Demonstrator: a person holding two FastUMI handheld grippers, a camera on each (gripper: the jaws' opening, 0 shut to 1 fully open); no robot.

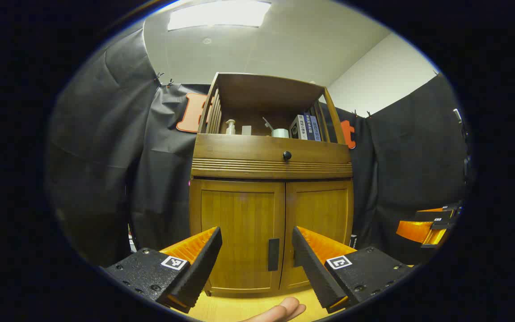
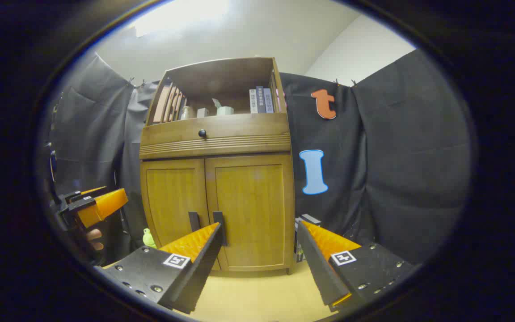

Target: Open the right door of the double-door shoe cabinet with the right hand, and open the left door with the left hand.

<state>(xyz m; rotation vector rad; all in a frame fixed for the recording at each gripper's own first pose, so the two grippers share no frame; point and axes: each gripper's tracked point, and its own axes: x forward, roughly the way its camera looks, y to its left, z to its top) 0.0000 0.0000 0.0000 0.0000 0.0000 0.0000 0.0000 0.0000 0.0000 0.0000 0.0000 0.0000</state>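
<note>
The wooden shoe cabinet [image 1: 272, 161] stands ahead with both doors closed. In the left gripper view, my left gripper [image 1: 256, 230] is open, short of the cabinet. Its fingers frame the left door [image 1: 239, 223] and that door's dark handle [image 1: 273, 254]. The right door [image 1: 322, 214] is beside it. In the right gripper view, my right gripper [image 2: 258, 225] is open and apart from the right door [image 2: 251, 201]. That door's handle [image 2: 220, 228] shows just past my left finger. The left door's handle [image 2: 193, 221] sits next to it. Each view shows the other gripper off to one side [image 1: 427, 226] [image 2: 99, 205].
Above the doors is a drawer with a round knob [image 1: 287, 155]. An open shelf above it holds books [image 1: 307, 126], a bottle and a cup. A small green toy [image 2: 149, 238] lies on the floor left of the cabinet, and boxes [image 2: 306, 221] stand at its right. A fingertip [image 1: 284, 309] shows below.
</note>
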